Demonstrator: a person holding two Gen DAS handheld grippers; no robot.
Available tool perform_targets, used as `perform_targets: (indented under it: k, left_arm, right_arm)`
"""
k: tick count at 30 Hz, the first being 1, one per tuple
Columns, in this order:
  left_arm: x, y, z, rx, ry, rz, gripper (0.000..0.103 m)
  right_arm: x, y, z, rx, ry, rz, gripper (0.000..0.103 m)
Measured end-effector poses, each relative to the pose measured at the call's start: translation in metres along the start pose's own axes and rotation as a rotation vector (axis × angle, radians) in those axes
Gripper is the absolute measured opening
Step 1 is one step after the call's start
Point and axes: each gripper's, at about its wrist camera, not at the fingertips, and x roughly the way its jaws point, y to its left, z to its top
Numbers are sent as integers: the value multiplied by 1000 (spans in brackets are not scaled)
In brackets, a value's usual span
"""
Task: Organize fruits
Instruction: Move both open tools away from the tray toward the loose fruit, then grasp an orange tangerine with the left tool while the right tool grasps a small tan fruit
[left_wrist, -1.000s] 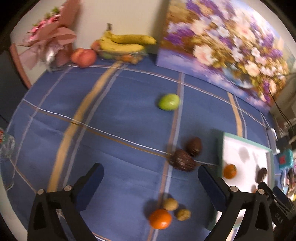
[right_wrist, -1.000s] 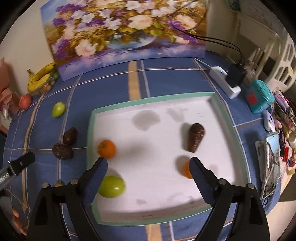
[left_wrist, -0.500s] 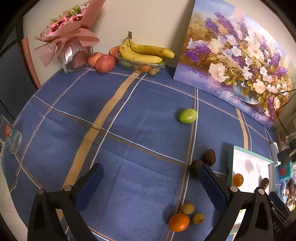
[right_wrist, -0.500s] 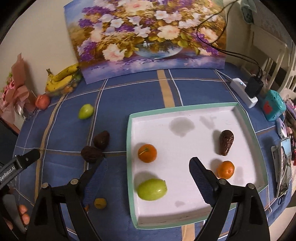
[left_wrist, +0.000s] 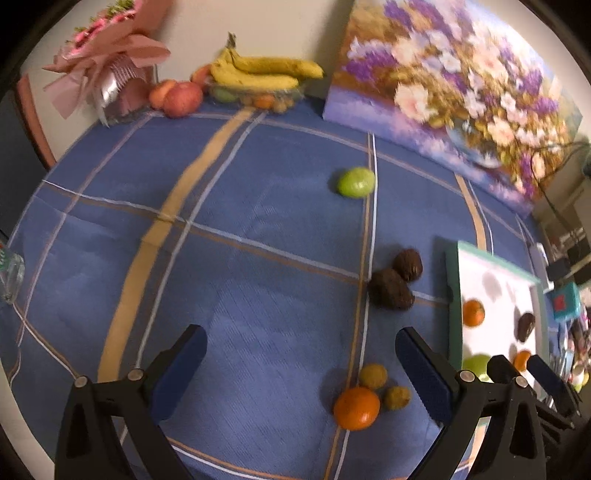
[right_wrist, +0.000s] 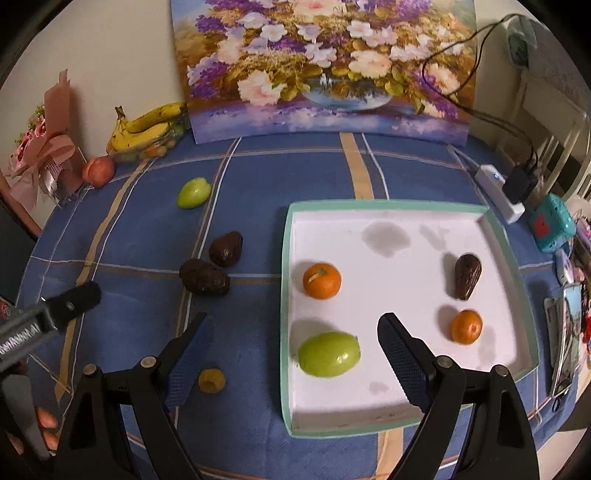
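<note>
A white tray with a teal rim holds two oranges, a green fruit and a dark avocado. On the blue cloth lie two dark avocados, a green fruit, an orange and two small yellow fruits. My left gripper is open and empty above the cloth, left of the orange. My right gripper is open and empty over the tray's left rim, above the green fruit. The tray also shows in the left wrist view.
A flower painting leans on the back wall. Bananas, peaches and a pink bouquet stand at the back left. A power strip, a teal box and a phone lie right of the tray.
My right gripper has moved left, so the tray now sits further right in its view. My left gripper has moved closer to the loose fruits.
</note>
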Motion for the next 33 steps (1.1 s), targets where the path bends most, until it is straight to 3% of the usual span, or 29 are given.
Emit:
perform_targets:
  k: [6, 11, 13, 17, 20, 24, 29, 31, 33]
  left_arm:
    - [19, -4, -15, 18, 80, 21, 103]
    - [27, -9, -25, 39, 126, -12, 99]
    - [29, -12, -29, 48, 148, -27, 86]
    - [34, -22, -34, 83, 184, -43, 80]
    - [37, -26, -37, 97, 201, -53, 64]
    - [40, -29, -40, 89, 229, -108, 53]
    - [47, -33, -41, 98, 255, -132, 51]
    - [51, -33, -43, 81, 285, -162, 41]
    - [53, -32, -44, 67, 294, -171, 41]
  right_arm:
    - [9, -13, -9, 29, 39, -2, 90]
    - [15, -18, -15, 49, 73, 6, 90]
    - [18, -20, -17, 54, 85, 15, 90]
    - [16, -23, -18, 78, 88, 25, 90]
    - [15, -27, -18, 94, 86, 29, 90]
    - [17, -30, -17, 111, 97, 39, 90]
    - [17, -30, -17, 110, 98, 39, 90]
    - [17, -30, -17, 109, 100, 40, 90]
    - [18, -30, -17, 111, 102, 39, 90]
